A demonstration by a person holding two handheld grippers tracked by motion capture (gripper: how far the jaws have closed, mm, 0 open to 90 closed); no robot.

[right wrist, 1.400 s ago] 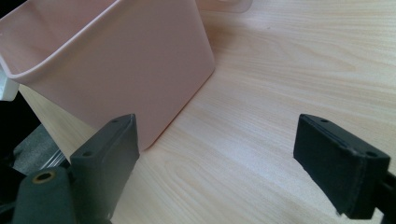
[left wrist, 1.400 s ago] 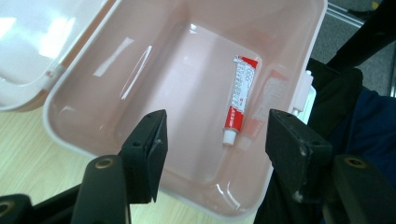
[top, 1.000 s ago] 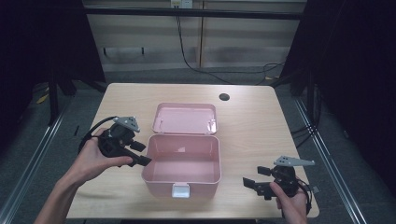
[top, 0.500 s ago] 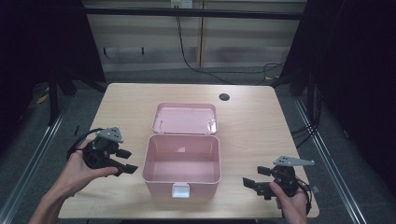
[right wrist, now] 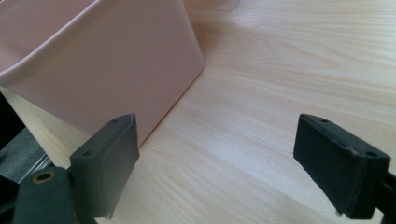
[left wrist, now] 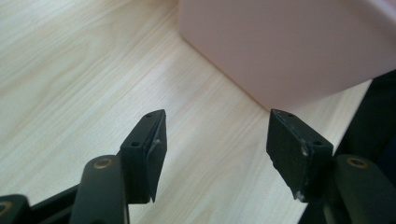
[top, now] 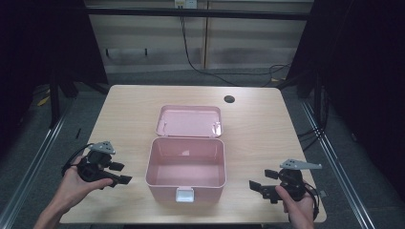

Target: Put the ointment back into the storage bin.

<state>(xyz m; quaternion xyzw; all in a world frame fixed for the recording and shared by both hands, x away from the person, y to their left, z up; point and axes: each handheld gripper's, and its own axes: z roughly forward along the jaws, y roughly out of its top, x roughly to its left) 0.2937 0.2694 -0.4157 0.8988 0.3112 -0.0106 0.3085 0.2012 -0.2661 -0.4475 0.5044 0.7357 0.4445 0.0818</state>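
While both hand-held grippers (top: 119,174) (top: 260,186) hang released beside it, grip the box (top: 186,162) by its rigid, slick wall nearest you.

A light wooden table (top: 267,129) is positioned at the centre of the high view. A round dark cable hole (top: 229,99) is located in its top near the far edge, right of centre. Behind the table, a pale panelled wall (top: 143,43) is seen, down which a black cable (top: 188,47) is routed to the grey floor (top: 334,138). Metal rails (top: 36,157) are laid along the floor on both sides of the table.
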